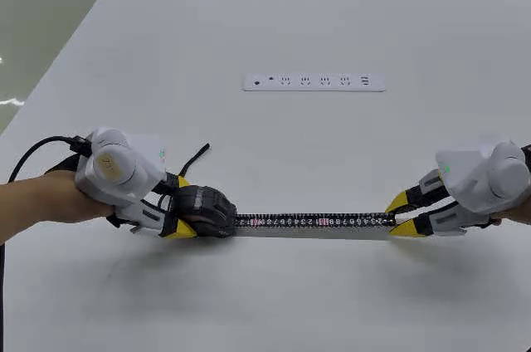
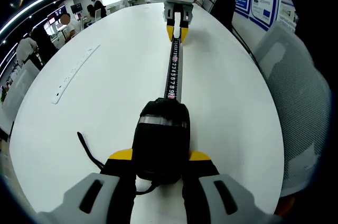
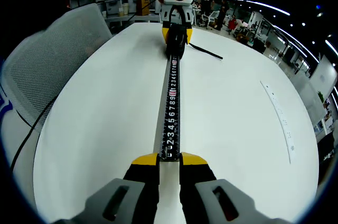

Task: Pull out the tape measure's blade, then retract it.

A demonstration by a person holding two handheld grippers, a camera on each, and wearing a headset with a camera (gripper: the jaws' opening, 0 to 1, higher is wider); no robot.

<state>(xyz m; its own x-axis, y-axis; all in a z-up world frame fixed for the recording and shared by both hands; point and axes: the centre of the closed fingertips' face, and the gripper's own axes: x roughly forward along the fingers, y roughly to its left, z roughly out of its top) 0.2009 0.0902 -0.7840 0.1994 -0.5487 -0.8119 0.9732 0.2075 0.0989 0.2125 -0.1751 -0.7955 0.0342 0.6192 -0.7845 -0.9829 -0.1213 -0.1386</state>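
Our left gripper (image 1: 183, 207) clamps the tape measure (image 1: 206, 210); our right gripper (image 1: 398, 217) pinches its blade (image 1: 315, 221), stretched across the white table (image 1: 332, 153). We see a power strip (image 1: 314, 82) beyond, a mesh chair (image 2: 296, 102) alongside.

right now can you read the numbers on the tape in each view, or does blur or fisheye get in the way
Right gripper view: numbers on the blade sharp near the jaws, shrinking toward the case; fisheye curves the table edge. Left gripper view: digits legible past the case, tiny farther out. Head view: markings too small to read; even light, soft shadows.
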